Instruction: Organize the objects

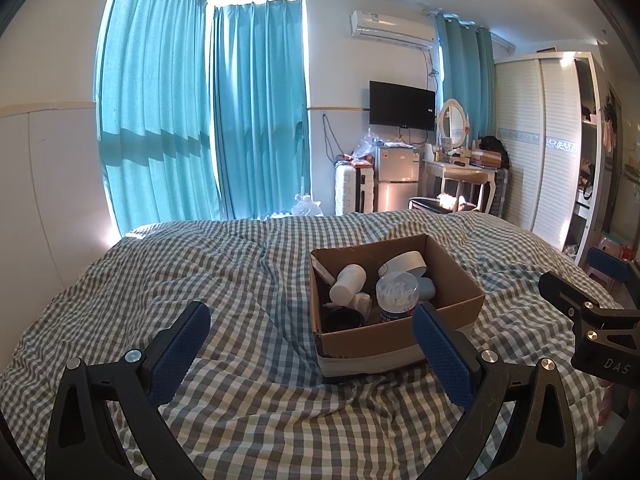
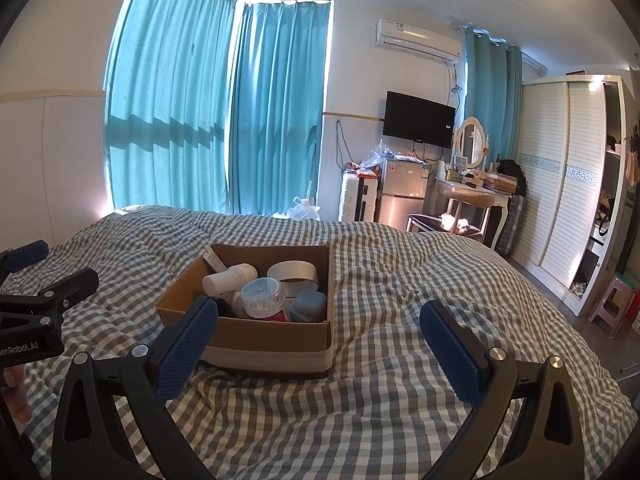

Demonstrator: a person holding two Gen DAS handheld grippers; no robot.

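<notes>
Hovering over checked bed (image 1: 248, 400): left gripper (image 1: 310, 350), right gripper (image 2: 318, 350), both wide, empty; cardboard box (image 2: 264, 334) holds perhaps cotton-swab jar (image 2: 262, 296).

Curtains (image 1: 160, 120): teal, far left.
Television (image 1: 402, 105): black, on far wall.
Wardrobe (image 1: 540, 140): white, right.
Fridge (image 1: 398, 178): below television.

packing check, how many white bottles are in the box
1: a white bottle lying tilted at the cardboard box's back left. Others may be hidden beneath.
</notes>
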